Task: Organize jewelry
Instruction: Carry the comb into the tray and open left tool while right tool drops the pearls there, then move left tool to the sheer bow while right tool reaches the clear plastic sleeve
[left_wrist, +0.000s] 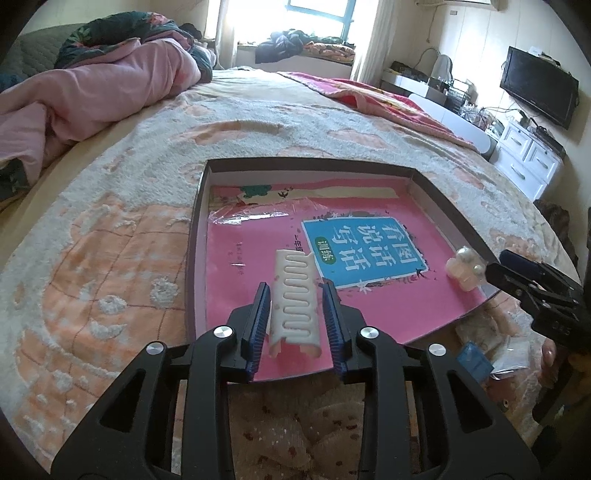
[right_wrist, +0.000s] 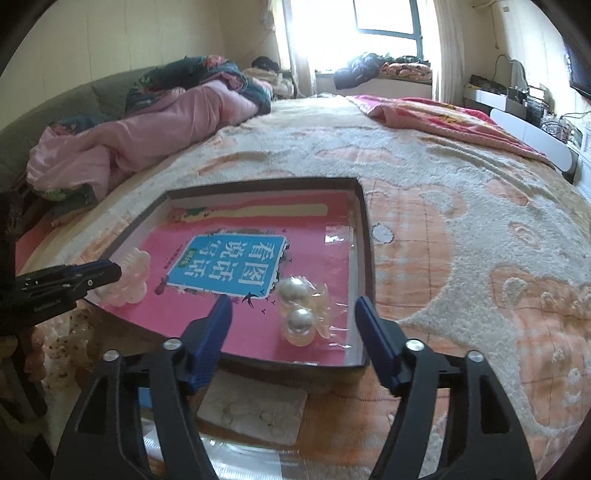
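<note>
A shallow dark-walled tray (left_wrist: 443, 192) sits on a bed (left_wrist: 147, 206) with a peach and white blanket, and a pink book (left_wrist: 388, 306) with a blue label lies flat inside it.

The left tongs (left_wrist: 295, 291) reach over the near edge of the tray. A white hair clip (left_wrist: 293, 295) with a comb-like slotted face lies lengthwise between their blue pads on the pink book. The pads stand close on either side of it with a thin gap visible on each side, so they are slightly spread and not pinching it. In the right wrist view the same tongs come in from the left with their tip against the clip (right_wrist: 127, 282).

The right tongs (right_wrist: 293, 306) are spread wide. A pearl hair clip (right_wrist: 299, 312) in a clear wrapper lies on the book between their pads, nearer the right-hand pad and close to the tray's right wall, touched by neither. From the left wrist view it (left_wrist: 465, 271) lies far to the right of the left tongs, just ahead of the right tongs' tip.

Below the right tongs, outside the tray, lies a white packet (right_wrist: 255, 413)
</note>
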